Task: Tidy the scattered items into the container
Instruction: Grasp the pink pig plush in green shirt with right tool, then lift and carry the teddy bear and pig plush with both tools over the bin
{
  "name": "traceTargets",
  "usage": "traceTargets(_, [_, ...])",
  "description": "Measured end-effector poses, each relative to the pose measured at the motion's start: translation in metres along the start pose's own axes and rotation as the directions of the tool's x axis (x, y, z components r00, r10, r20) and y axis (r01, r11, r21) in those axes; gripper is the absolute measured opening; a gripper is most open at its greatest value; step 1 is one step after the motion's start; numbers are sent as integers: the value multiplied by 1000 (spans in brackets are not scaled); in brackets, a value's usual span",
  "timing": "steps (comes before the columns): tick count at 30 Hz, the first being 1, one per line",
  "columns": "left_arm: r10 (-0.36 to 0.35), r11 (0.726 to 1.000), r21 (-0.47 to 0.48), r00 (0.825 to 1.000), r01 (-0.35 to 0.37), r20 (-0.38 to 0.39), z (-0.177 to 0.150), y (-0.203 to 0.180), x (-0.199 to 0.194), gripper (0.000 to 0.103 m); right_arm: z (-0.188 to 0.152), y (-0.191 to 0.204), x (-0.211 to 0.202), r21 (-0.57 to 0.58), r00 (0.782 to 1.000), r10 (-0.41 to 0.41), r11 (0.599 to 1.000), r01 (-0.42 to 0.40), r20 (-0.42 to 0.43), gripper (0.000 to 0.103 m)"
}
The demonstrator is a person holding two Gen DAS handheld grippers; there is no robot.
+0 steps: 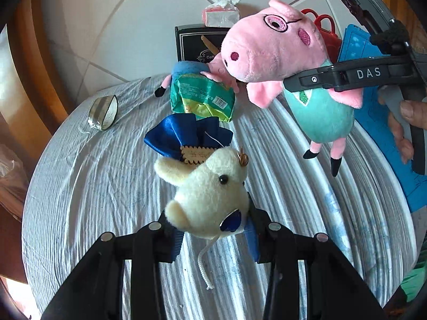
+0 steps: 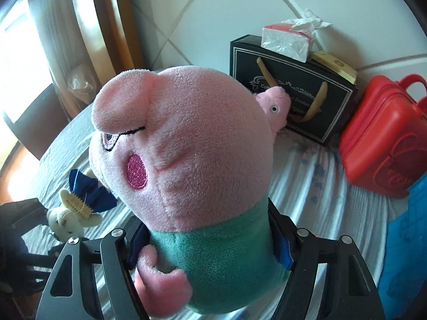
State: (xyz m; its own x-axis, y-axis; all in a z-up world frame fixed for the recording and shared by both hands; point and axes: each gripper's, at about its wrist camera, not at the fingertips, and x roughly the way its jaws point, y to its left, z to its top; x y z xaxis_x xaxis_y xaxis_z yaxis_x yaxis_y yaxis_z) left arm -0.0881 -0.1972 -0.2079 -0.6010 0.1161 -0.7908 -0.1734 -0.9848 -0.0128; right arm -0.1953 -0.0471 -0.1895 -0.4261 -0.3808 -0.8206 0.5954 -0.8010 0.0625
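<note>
My left gripper (image 1: 213,226) is shut on a cream plush animal (image 1: 210,186), held above the cloth-covered table (image 1: 93,186). A blue satin bow (image 1: 184,133) with a wooden tag sits just behind the plush's head. My right gripper (image 2: 210,248) is shut on the teal body of a big pink pig plush (image 2: 186,146), which hangs in the air at the upper right of the left wrist view (image 1: 272,42). One right finger (image 1: 315,78) crosses its chest. On the table lie a green snack packet (image 1: 202,98) and a small pig plush in blue (image 1: 186,72).
A black gift box with handles (image 2: 293,93) stands at the back with a tissue pack (image 2: 285,40) on top. A red plastic case (image 2: 381,138) and a blue mat (image 1: 373,122) are to the right. A tape roll (image 1: 104,112) lies at the table's left. A hand (image 1: 405,112) holds the right gripper.
</note>
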Motion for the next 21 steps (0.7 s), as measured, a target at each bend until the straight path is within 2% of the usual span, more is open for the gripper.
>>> traceTargets(11, [15,999,40,999,-16,44,21,-34,-76,38,-30,-3,-117,95,998,-12,995,6,56,75])
traceTargets(21, [20,998,60,998,-24,64,31,-66,-120,38,-62,-5,-192,151,995,-30,988,16,91,76])
